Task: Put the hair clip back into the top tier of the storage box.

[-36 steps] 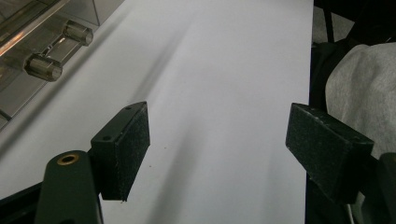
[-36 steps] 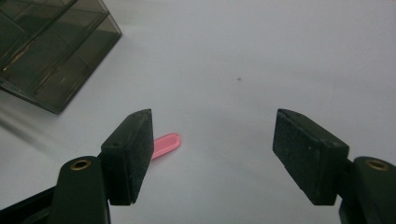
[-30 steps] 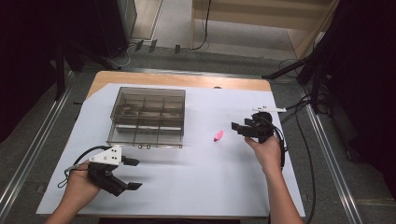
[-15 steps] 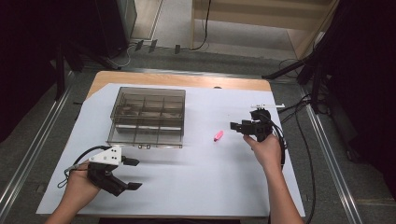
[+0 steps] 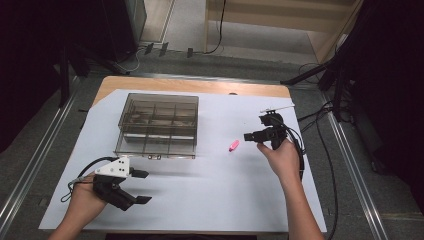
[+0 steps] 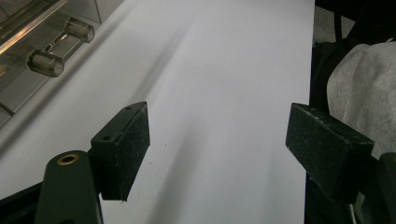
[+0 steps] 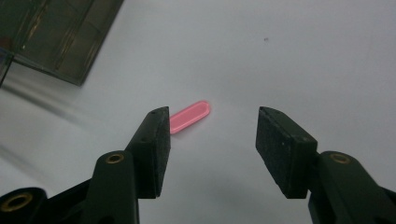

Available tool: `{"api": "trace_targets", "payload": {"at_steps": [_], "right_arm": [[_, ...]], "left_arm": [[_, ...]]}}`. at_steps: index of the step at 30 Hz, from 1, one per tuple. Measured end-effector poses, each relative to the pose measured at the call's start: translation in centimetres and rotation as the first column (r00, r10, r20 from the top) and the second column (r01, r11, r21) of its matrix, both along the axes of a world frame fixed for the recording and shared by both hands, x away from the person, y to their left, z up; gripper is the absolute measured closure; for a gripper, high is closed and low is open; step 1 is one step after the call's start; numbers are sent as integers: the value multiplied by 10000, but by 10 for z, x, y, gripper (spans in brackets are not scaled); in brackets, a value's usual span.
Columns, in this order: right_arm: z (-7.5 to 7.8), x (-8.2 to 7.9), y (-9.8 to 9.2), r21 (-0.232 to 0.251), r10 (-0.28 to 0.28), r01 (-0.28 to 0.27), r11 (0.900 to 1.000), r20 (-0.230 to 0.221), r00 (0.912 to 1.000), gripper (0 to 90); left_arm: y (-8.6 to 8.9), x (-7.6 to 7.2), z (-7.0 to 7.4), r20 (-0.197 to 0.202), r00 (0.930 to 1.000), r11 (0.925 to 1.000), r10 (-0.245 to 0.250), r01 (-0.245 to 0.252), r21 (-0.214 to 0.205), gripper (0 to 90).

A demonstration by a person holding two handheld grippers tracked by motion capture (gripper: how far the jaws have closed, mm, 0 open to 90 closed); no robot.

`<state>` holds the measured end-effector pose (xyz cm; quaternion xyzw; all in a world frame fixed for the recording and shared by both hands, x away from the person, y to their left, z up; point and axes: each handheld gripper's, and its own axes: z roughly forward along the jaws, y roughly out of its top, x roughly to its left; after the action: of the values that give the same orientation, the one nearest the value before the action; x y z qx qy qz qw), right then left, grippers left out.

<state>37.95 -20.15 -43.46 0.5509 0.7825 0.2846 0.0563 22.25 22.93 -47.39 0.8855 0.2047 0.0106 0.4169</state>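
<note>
At the near left of the white sheet (image 5: 220, 200), the left gripper (image 5: 142, 186) rests in the person's hand, jaws spread wide with nothing between them. Beyond it stands the clear compartment box (image 5: 159, 125) – its contents are too dim to make out, and no writing can be read anywhere. The small pink piece (image 5: 233, 145) lies on the sheet between the box and the right gripper (image 5: 248, 136). That gripper's jaws (they have just been closing) are half open and empty – one pad hides the piece's near end.
</note>
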Motion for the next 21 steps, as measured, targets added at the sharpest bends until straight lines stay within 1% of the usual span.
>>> {"api": "trace_targets", "payload": {"at_steps": [1, 2, 7, 8, 9, 10, 12, 13, 14, 16, 21], "right_arm": [[-2, 2, 2, -29, 18, -19, 10000, -343, 9994, 475], [-3, 2, 3, -88, -31, 27, 10000, -525, 9986, 478], [-10, 8, 8, -404, -62, 16, 9992, -1136, 9935, 496], [-10, 8, 8, -404, -62, 16, 9992, -1136, 9935, 496], [-13, 10, 11, -521, -73, 5, 9986, -1299, 9915, 506], [-14, 11, 12, -557, -85, 9, 9984, -1361, 9907, 511], [-16, 13, 14, -552, -106, 21, 9985, -1534, 9881, 520], [-16, 13, 14, -552, -106, 21, 9985, -1534, 9881, 520], [-17, 15, 17, -548, -128, 33, 9985, -1738, 9847, 525], [-19, 16, 19, -560, -139, 33, 9984, -1902, 9817, 527], [-22, 18, 26, -720, -76, -77, 9974, -2095, 9778, 531]], "left_arm": [[1, 0, 0, 4, 10000, 10000, 52, -52, 2, 231], [1, -1, 0, 17, 10000, 10000, 60, -60, -17, 231], [2, -2, 0, -5, 10000, 10000, 81, -81, 36, 231], [2, -2, 0, -5, 10000, 10000, 81, -81, 36, 231], [2, -2, 0, -7, 9999, 9999, 117, -116, 33, 231], [3, -3, 0, 3, 9999, 9999, 123, -123, 19, 231], [3, -3, 0, 11, 9999, 9999, 156, -156, 35, 231], [3, -3, 0, 11, 9999, 9999, 156, -156, 35, 231], [4, -4, 0, 3, 9999, 9999, 153, -153, 79, 231], [5, -4, -1, 20, 9998, 9998, 175, -175, 33, 231], [6, -6, 0, 9, 9998, 9997, 221, -221, 62, 231]]}}
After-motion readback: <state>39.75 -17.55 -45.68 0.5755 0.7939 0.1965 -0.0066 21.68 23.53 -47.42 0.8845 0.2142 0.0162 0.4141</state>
